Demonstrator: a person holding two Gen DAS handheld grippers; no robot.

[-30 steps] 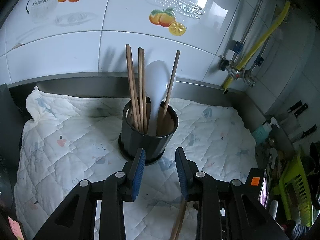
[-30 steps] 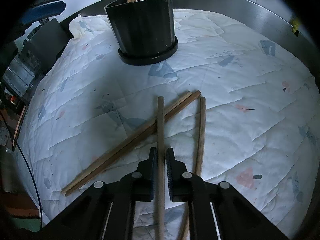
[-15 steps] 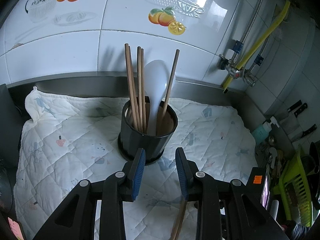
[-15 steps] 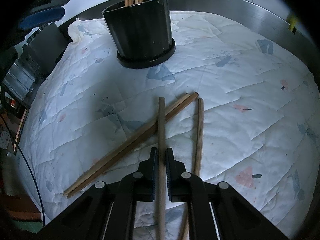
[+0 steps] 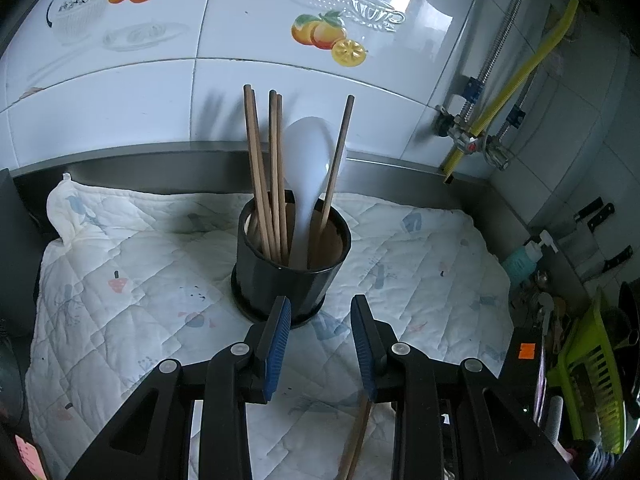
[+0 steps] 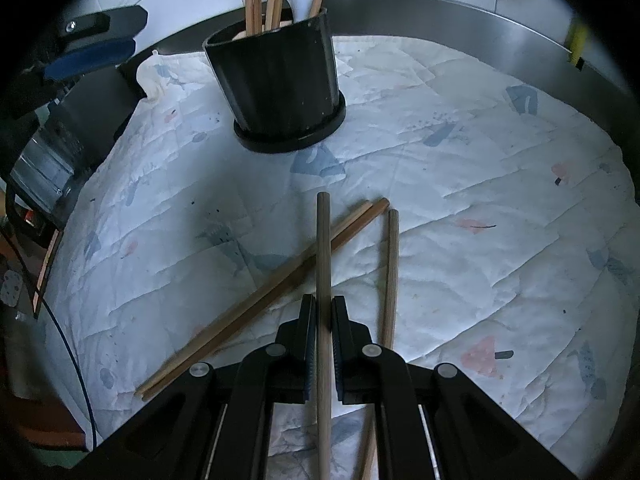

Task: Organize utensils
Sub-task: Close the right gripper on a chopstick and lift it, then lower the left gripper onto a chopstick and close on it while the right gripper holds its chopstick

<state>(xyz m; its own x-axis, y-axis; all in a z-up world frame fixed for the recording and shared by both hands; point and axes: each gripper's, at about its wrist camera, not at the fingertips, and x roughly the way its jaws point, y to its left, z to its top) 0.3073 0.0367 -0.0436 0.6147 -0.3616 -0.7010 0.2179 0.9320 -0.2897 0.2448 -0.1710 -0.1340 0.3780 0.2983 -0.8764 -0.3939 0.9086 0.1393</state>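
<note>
The right gripper [image 6: 323, 312] has its jaws clamped on a single wooden chopstick [image 6: 322, 248], which runs straight out ahead between the pads, its blunt tip pointing toward the black holder [image 6: 280, 92]. That held stick crosses over a pair of chopsticks [image 6: 256, 300] lying diagonally on the cloth, and one more chopstick [image 6: 391, 264] lies just to its right, apart from the jaws. Over on the left wrist view, the left gripper [image 5: 318, 320] hangs with its blue pads parted and nothing between them, just in front of the holder. Inside the holder stand five chopsticks [image 5: 264, 184] and a white spoon [image 5: 308, 164], all leaning slightly. Everything sits on a quilted white cloth [image 5: 140, 280] with faint printed shapes, spread over a steel counter [image 6: 480, 24]. Behind it, glossy white tiles [image 5: 280, 48] with fruit decals; to the right, a yellow hose [image 5: 516, 76] and a green rack [image 5: 588, 368].
</note>
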